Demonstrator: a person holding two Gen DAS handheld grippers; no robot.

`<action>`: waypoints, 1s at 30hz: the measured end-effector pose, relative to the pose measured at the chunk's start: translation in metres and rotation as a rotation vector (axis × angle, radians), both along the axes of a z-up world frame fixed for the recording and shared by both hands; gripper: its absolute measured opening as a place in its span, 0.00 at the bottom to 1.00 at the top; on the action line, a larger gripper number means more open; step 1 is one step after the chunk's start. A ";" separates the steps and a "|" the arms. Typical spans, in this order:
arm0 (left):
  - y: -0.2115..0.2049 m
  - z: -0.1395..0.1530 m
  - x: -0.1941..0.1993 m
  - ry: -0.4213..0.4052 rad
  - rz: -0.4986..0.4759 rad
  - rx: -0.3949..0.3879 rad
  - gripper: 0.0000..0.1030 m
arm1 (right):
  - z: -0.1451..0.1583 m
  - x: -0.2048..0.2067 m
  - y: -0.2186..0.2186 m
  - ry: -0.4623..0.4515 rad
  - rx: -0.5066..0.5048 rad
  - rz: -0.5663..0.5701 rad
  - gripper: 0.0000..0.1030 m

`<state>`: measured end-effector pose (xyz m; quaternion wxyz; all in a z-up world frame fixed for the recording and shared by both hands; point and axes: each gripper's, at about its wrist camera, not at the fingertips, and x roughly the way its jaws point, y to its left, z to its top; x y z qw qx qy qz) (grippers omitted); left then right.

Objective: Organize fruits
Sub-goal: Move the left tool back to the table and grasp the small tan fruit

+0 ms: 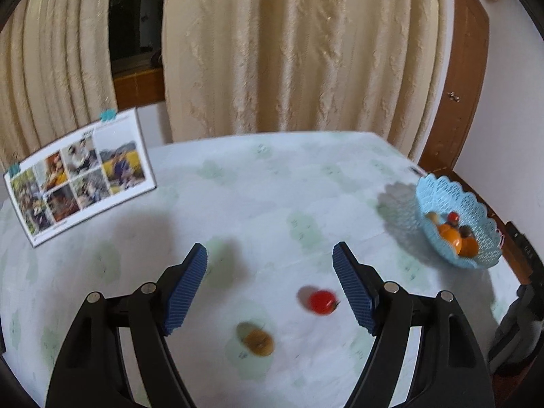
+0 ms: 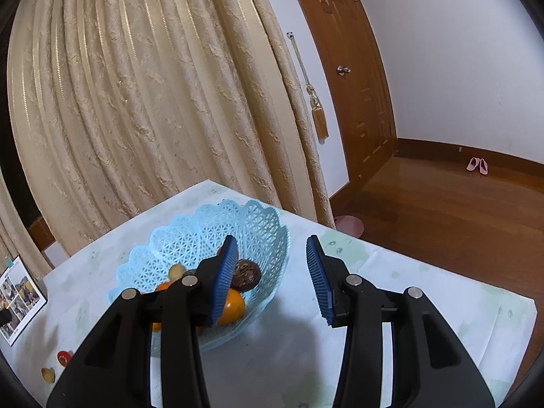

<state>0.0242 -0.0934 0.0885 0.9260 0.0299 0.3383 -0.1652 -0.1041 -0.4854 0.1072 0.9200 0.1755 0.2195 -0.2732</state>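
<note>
Two grippers are showing, one per wrist view. Left gripper (image 1: 270,258) is hanging over the worktop (image 1: 258,183) with its jaws standing wide apart and nothing between the pads; right gripper (image 2: 272,255) is hanging at the near rim of the basket with its jaws apart, gripping nothing.

One worktop, covered in a pale cloth with faint green motifs, is carrying everything. One photo calendar (image 1: 81,176) is standing tilted at its far left edge. One light-blue lattice basket (image 2: 244,224) is sitting near the right edge, well apart from the calendar.

Inside the basket, the right wrist view is showing two orange fruits (image 2: 234,307), one dark brown round fruit (image 2: 246,273) and one small pale fruit (image 2: 177,269); the left finger is hiding part of the contents, so that count is partial.

Two fruits are lying loose on the worktop: one brownish-yellow fruit (image 1: 259,341) nearest the left camera, and one small red tomato (image 1: 321,302) just beside the right finger, neither touching a pad.
</note>
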 end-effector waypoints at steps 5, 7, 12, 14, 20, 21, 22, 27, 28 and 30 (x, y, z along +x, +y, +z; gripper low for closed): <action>0.012 -0.027 -0.001 0.065 0.023 0.017 0.74 | 0.003 0.000 0.017 0.007 0.001 0.041 0.43; 0.015 -0.039 -0.002 0.093 0.028 0.026 0.74 | 0.005 0.003 0.027 0.010 -0.003 0.068 0.43; 0.020 -0.057 -0.004 0.133 0.040 0.041 0.73 | 0.011 0.012 0.053 0.019 -0.018 0.146 0.43; 0.019 -0.062 -0.006 0.140 0.033 0.051 0.71 | 0.013 0.017 0.066 0.025 -0.028 0.184 0.47; 0.015 -0.075 -0.007 0.171 0.006 0.058 0.61 | 0.018 0.032 0.106 0.043 -0.067 0.301 0.57; 0.015 -0.077 -0.007 0.176 0.004 0.057 0.60 | 0.017 0.034 0.112 0.047 -0.068 0.319 0.57; 0.014 -0.080 -0.006 0.182 0.001 0.056 0.57 | 0.017 0.037 0.118 0.052 -0.065 0.339 0.57; 0.010 -0.087 -0.006 0.192 -0.018 0.061 0.40 | 0.010 0.052 0.138 0.084 -0.026 0.419 0.57; 0.010 -0.087 -0.006 0.192 -0.021 0.057 0.34 | 0.008 0.055 0.143 0.095 -0.014 0.438 0.57; 0.011 -0.086 -0.006 0.199 -0.029 0.041 0.27 | 0.005 0.059 0.150 0.111 0.003 0.472 0.57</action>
